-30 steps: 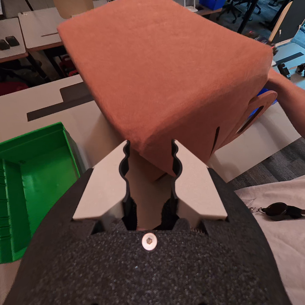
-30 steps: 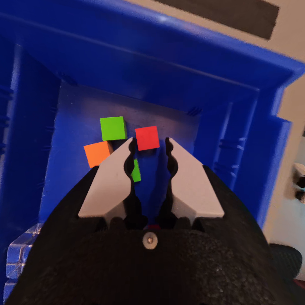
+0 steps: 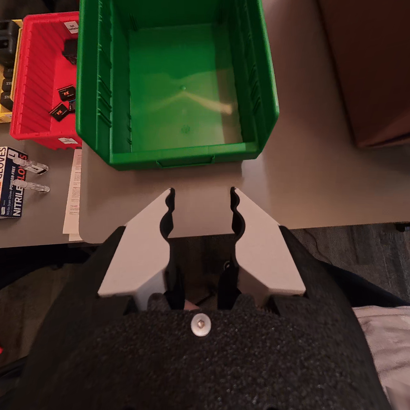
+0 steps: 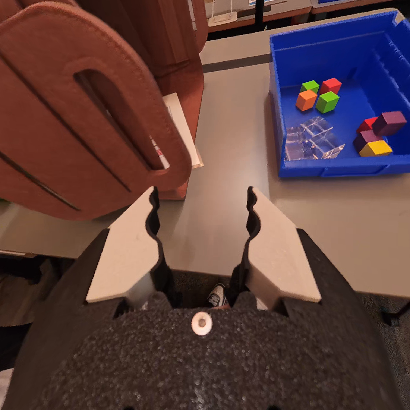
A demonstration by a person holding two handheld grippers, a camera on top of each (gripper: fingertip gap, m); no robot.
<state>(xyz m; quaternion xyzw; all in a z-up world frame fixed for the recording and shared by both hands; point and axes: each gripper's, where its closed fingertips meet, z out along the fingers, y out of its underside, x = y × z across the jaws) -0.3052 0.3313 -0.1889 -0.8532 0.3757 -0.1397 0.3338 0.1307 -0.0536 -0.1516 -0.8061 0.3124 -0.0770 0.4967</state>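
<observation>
- Over the near edge of the desk, held the left tongs spread apart, pinching nothing, touching nothing.
- Pointed them at an empty green bin just ahead; saw a red bin with small dark packets beside it, and a glove box nearer the edge.
- Held the right tongs spread wide as well, with bare desk between the tips.
- Found the left tip just beside the slotted handle flap of a brown felt bag, seemingly not touching; could not tell for certain.
- Noted a blue bin well off to the right, holding coloured cubes and clear blocks.
- Judged the felt soft, light and floppy, best pinched at the handle flap; judged the cubes hard and light, easy across flat faces, and the clear blocks likely slippery.
</observation>
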